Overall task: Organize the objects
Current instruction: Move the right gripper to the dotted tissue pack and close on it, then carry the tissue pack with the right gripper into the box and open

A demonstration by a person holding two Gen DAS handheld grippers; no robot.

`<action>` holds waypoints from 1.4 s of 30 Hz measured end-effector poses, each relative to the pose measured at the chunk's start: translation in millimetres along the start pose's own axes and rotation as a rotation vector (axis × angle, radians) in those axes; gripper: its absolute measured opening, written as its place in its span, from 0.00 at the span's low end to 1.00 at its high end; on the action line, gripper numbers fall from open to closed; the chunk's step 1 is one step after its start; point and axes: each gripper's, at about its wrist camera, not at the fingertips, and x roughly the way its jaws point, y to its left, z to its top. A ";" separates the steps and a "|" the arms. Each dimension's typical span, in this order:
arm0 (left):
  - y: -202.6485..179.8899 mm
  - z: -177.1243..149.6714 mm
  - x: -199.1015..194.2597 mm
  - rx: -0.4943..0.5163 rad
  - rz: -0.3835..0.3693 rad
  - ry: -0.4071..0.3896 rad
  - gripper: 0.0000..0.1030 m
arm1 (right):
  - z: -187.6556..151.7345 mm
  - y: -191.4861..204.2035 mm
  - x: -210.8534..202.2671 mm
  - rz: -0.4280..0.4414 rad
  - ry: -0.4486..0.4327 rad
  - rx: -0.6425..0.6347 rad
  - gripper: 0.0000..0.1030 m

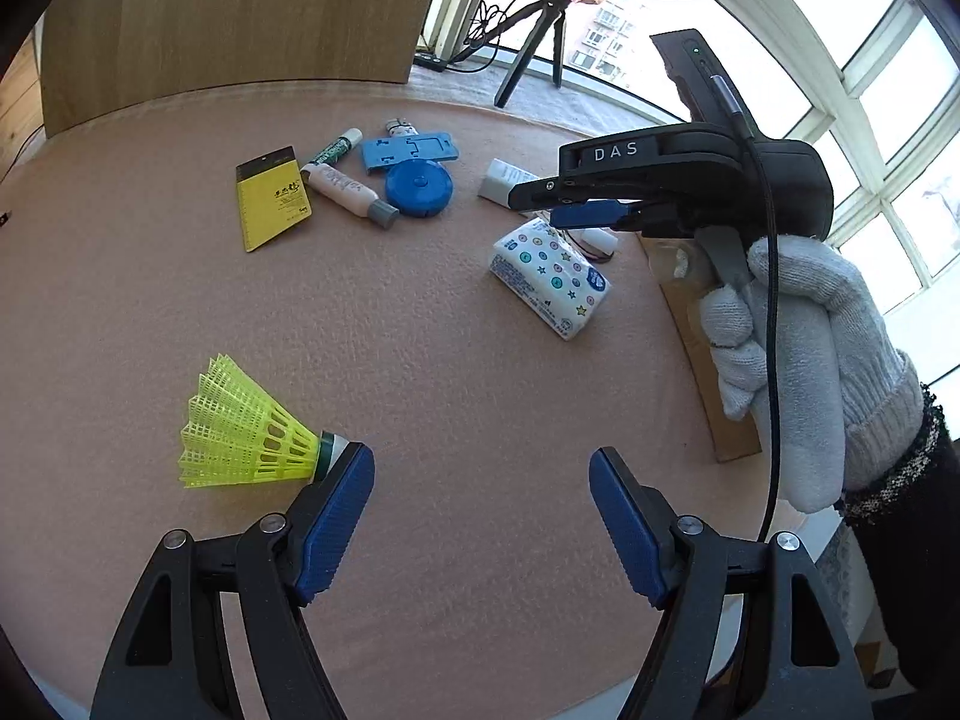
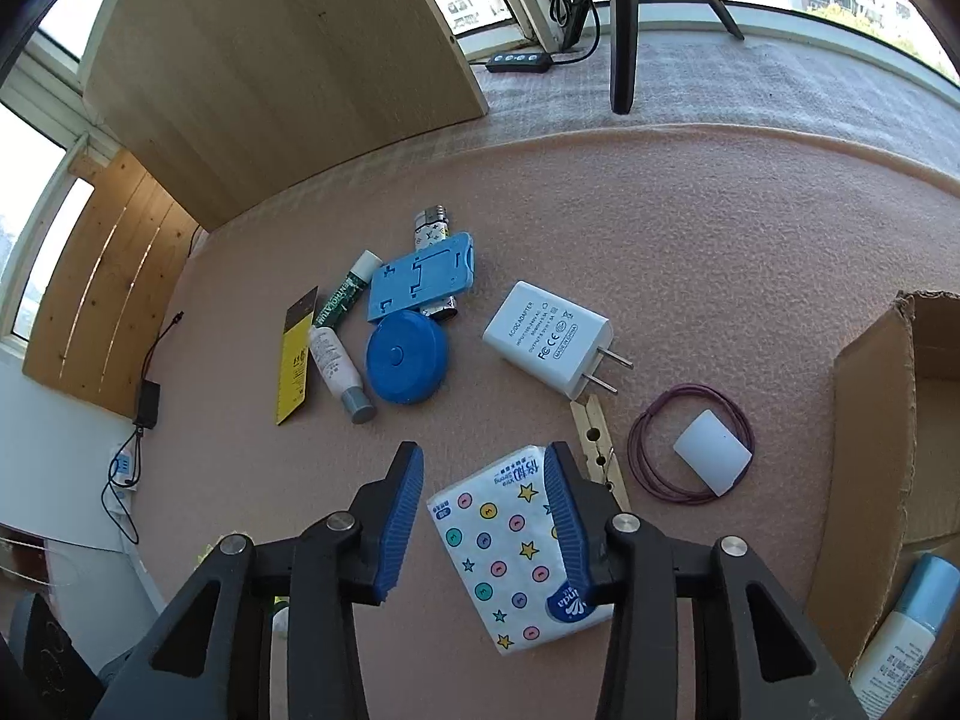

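A white tissue pack [image 2: 510, 552] printed with dots and stars lies on the pink mat between the fingers of my right gripper [image 2: 483, 456]. The right pad lies against the pack's edge, while the left pad stands a little apart from it. In the left wrist view the same tissue pack [image 1: 549, 279] sits below the right gripper [image 1: 540, 204], which a gloved hand [image 1: 798, 360] holds. My left gripper [image 1: 480, 459] is open and empty. A yellow shuttlecock [image 1: 246, 426] lies just outside its left fingertip.
Further back lie a yellow notepad [image 2: 294, 360], white tube [image 2: 336, 366], blue round case [image 2: 405, 357], blue stand [image 2: 420, 282] and white charger [image 2: 549, 336]. A clothespin [image 2: 594, 438] and purple loop [image 2: 645, 420] lie right. A cardboard box [image 2: 870, 420] holds a bottle [image 2: 906, 630].
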 end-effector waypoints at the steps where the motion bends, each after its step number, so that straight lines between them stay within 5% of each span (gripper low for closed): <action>1: 0.6 -0.2 -0.6 -0.001 0.000 -0.001 0.75 | 1.9 0.0 4.2 -0.021 0.005 -0.003 0.36; 10: 5.5 1.5 5.2 -0.007 -0.007 0.009 0.75 | -10.5 -2.5 11.3 -0.009 0.051 0.020 0.35; 27: -9.1 -1.7 41.6 0.028 -0.054 0.085 0.74 | -88.7 -1.3 0.7 0.104 0.088 0.135 0.35; 42: -23.6 12.3 75.7 0.081 -0.084 0.121 0.59 | -101.8 11.6 -8.6 0.110 0.076 0.080 0.35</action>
